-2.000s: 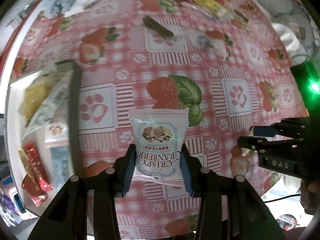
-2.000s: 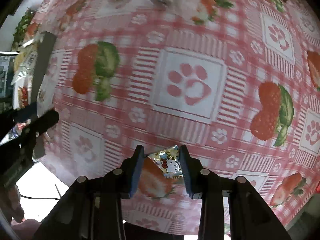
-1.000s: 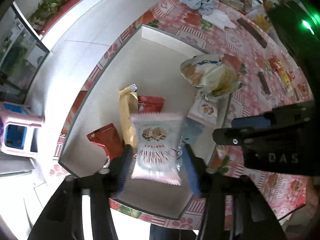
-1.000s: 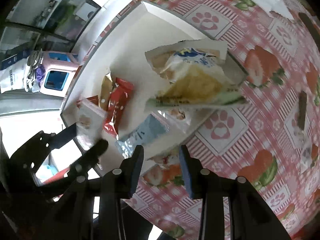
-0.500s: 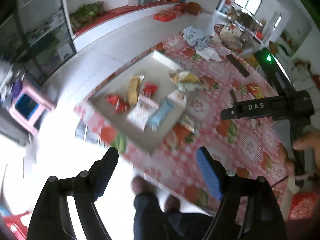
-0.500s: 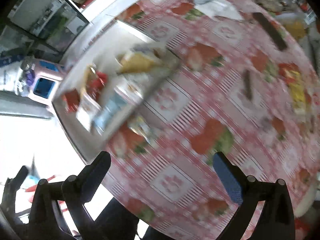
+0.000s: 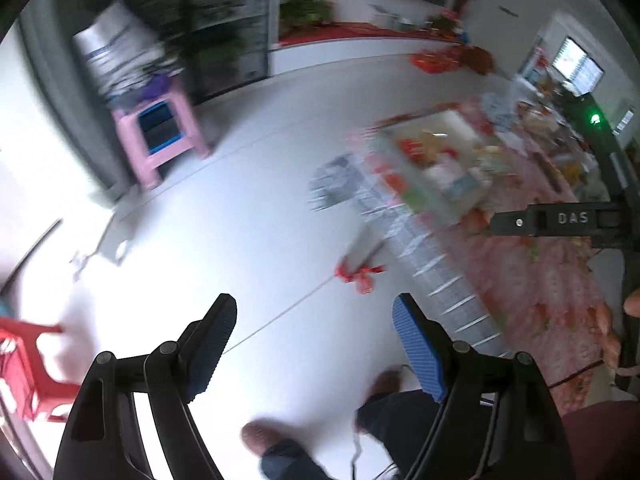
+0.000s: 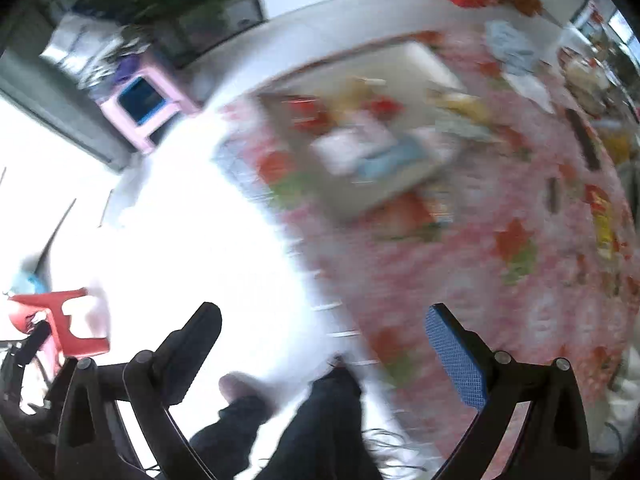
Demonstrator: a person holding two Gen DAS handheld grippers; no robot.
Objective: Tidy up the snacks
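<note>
Both the left hand-held gripper (image 7: 314, 344) and right hand-held gripper (image 8: 322, 354) hang splayed and empty, apparently because the snacks sit in the shallow white rectangular tray (image 8: 416, 60) on the strawberry-patterned pink checked surface (image 8: 520, 280)

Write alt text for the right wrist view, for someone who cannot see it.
The right tool hangs open and empty above the floor beside a table with a pink strawberry-print cloth. On the table, blurred by motion, a grey tray holds snack packets; a pink stool stands beyond.

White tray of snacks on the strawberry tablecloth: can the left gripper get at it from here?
Probably not yet. The left gripper is open but raised well back over the floor, far from the white tray; nothing blocks the way.
</note>
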